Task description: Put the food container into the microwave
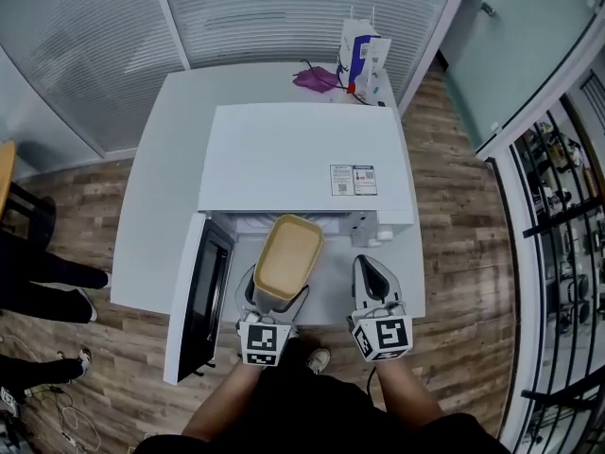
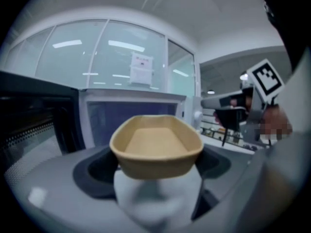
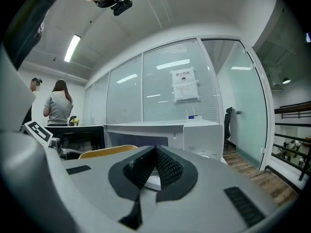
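A tan, empty food container (image 1: pixel 287 258) (image 2: pixel 156 144) is held level in front of the open mouth of the white microwave (image 1: pixel 302 159) (image 2: pixel 131 111). My left gripper (image 1: pixel 274 301) (image 2: pixel 155 178) is shut on the container's near end. The microwave door (image 1: pixel 197 296) hangs open to the left. My right gripper (image 1: pixel 374 287) (image 3: pixel 151 166) is shut with nothing in it, beside the container on its right, in front of the microwave's control panel (image 1: pixel 364 227). In the right gripper view the container's rim (image 3: pixel 104 152) shows at the left.
The microwave stands on a white table (image 1: pixel 161 178). At the table's far edge are a paper bag (image 1: pixel 364 60) and a purple item (image 1: pixel 317 78). A person's legs (image 1: pixel 43 277) are at the left on the wood floor. Glass walls (image 1: pixel 236 8) lie behind.
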### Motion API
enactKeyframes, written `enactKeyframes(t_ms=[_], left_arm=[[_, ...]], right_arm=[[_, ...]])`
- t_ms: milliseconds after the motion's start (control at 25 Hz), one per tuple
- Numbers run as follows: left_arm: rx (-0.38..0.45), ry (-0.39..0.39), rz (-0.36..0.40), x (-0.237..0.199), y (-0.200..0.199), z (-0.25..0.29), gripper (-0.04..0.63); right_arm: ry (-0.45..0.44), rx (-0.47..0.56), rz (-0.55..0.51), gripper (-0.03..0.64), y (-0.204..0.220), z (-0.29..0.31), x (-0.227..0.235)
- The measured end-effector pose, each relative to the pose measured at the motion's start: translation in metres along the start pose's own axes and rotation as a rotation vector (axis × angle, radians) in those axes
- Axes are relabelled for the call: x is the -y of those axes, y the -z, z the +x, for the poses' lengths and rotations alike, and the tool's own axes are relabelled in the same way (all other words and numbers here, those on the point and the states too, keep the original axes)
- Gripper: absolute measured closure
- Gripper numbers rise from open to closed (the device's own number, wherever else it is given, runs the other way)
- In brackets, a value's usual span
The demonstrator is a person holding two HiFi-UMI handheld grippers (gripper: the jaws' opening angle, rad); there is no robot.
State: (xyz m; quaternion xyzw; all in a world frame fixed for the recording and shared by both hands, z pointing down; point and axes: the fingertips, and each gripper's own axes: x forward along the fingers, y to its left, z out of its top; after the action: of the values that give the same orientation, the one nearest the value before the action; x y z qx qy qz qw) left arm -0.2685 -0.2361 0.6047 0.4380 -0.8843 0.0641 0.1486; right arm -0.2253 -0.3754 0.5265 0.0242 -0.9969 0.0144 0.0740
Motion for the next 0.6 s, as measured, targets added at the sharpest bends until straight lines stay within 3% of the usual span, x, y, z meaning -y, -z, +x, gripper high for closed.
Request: enactKeyframes(t_ms=[600], left_arm=[[-0.039, -0.099, -0.069, -0.052, 0.028, 0.054, 0.106]], right_arm=[[-0.038, -0.105, -0.012, 0.612, 0.037, 0.051, -0.008]])
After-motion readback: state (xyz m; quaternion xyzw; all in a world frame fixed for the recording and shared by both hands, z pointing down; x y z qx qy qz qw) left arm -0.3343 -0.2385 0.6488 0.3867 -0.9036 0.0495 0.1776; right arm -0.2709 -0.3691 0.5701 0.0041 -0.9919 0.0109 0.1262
